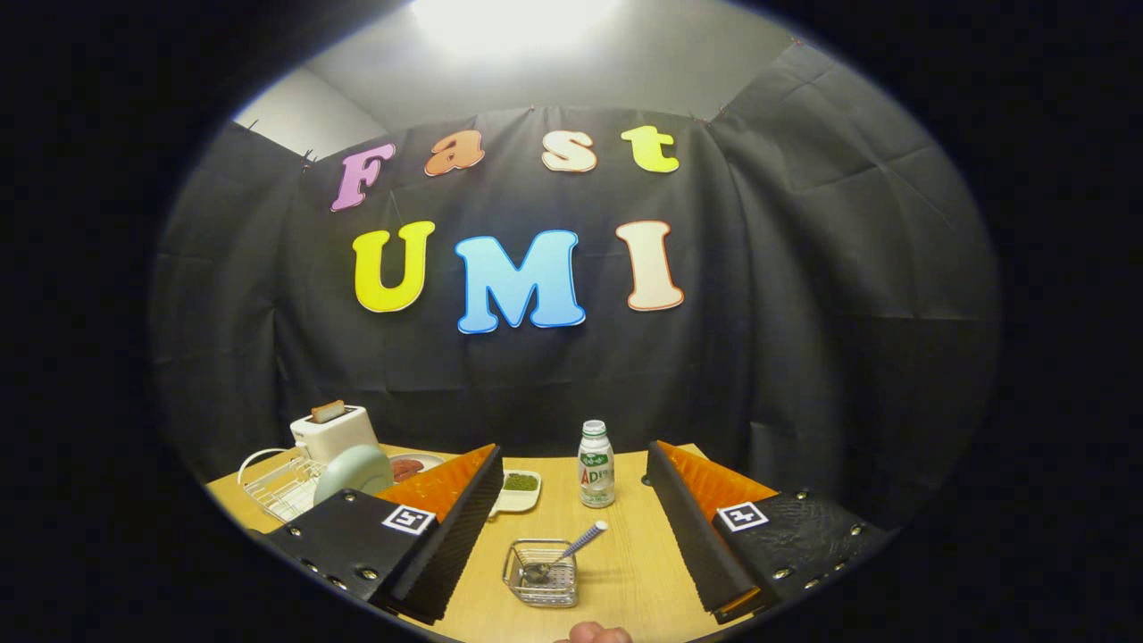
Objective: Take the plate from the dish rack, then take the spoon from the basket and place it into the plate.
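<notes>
A pale green plate (354, 471) stands upright in a white wire dish rack (277, 487), off to the left beyond my left finger. A spoon (564, 554) with a blue and white handle leans in a small clear basket (541, 573) that sits on the wooden table between my fingers. My gripper (571, 545) is open, its two black and orange fingers (446, 527) spread wide above the table, with nothing held.
A white toaster (333, 430) with a slice of bread stands behind the rack. A small white dish (518, 490) of green bits and a white bottle (596, 464) stand ahead of the basket. Part of a hand (596, 634) shows below the basket.
</notes>
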`<state>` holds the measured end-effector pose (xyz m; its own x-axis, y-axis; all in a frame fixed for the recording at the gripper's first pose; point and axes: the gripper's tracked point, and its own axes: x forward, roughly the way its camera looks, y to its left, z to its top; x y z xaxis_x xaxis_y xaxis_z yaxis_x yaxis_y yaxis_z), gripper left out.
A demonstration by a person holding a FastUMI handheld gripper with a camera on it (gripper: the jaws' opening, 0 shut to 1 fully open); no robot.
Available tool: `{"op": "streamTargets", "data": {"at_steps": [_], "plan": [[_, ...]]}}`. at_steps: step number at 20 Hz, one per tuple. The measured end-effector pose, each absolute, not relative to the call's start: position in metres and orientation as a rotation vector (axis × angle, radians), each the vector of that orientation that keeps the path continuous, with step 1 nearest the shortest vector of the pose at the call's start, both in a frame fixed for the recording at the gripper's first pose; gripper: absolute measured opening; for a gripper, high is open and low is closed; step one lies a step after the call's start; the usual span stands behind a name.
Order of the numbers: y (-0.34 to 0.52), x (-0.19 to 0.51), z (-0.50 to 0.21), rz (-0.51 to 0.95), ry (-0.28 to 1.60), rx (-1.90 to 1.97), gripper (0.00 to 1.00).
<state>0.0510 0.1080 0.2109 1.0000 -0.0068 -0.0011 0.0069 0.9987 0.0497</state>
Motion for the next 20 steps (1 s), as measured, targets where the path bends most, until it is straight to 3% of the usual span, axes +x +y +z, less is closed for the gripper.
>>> {"op": "streamTargets", "data": {"at_steps": [11, 20], "plan": [[0.213, 0.090, 0.233, 0.063, 0.120, 0.005, 0.99], [0.277, 0.123, 0.193, 0.125, 0.383, -0.003, 0.99]]}}
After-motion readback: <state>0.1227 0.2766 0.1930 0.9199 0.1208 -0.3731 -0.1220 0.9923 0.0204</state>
